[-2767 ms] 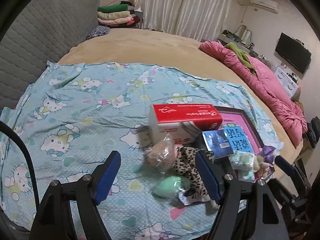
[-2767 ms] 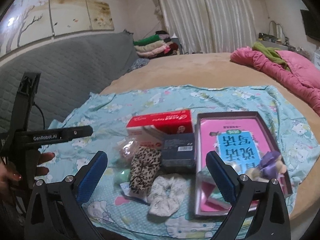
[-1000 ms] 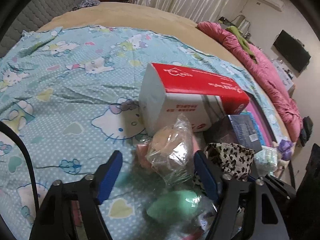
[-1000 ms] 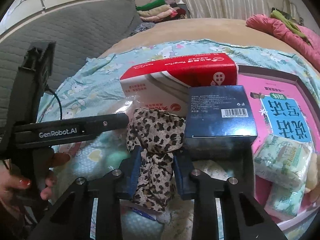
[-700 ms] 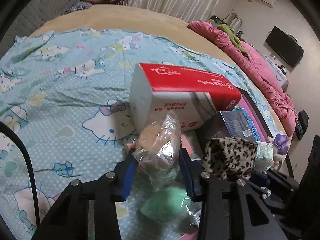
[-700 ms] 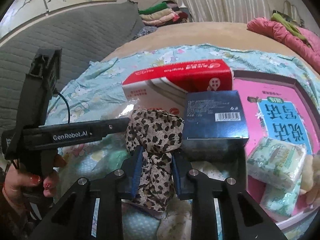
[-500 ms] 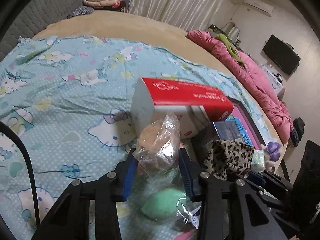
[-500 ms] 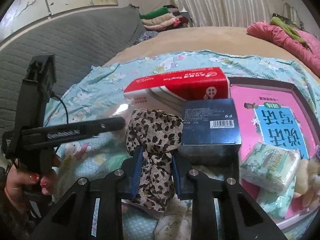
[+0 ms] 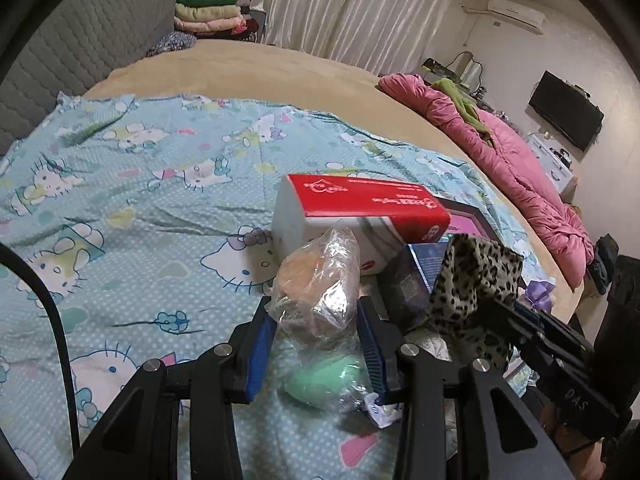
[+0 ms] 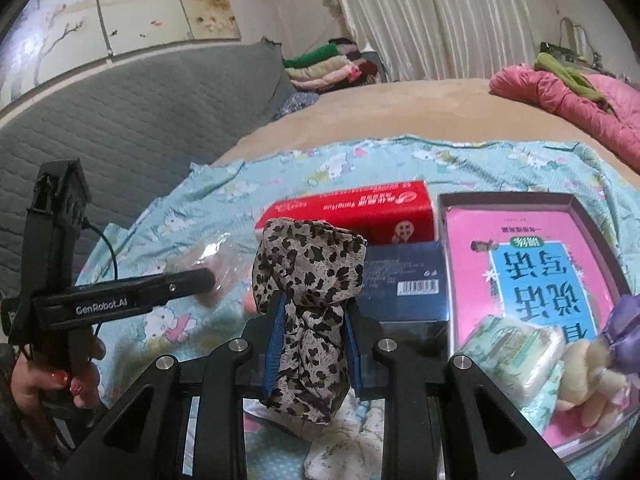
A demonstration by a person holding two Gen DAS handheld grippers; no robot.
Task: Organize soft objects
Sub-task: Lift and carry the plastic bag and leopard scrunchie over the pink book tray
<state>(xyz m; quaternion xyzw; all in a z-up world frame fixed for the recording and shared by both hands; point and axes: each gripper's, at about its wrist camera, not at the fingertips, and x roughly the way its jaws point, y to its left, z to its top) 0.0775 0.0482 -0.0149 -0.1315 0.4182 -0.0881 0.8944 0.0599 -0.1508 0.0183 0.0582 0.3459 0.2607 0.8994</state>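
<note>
Pinching a crinkled clear plastic bag (image 9: 320, 280) with something peach-coloured inside, the left tongs (image 9: 316, 344) are clamped on it from both sides, and the bag sticks up above the blue pads. Just below it on the bed lies a mint-green soft lump (image 9: 324, 380) in its own clear wrap. The right tongs (image 10: 312, 344) are clamped on a leopard-print cloth (image 10: 308, 276), which bunches above the pads and hangs below them; in the left view the same cloth shows beside the bag, with the right tool's black arm running under it. Under the hanging cloth a white patterned scrunchie (image 10: 344, 452) rests on the sheet. Behind both held things stands a red and white tissue pack (image 9: 360, 208), and a dark blue box (image 10: 404, 280) sits against its near side. To the right of the box lies a shallow tray (image 10: 504, 199) with a pink and blue book in it, and on the book's near end rest a pale green tissue packet (image 10: 516, 348) and a small plush toy with a purple bow (image 10: 600, 364). All of this lies on a light blue cartoon-cat sheet (image 9: 120, 200) spread over a tan bed (image 9: 240, 64). A hand (image 10: 60, 376) with red nails grips the left tool's handle. A pink quilt (image 9: 512, 168) lies bunched on the bed's far side.
</note>
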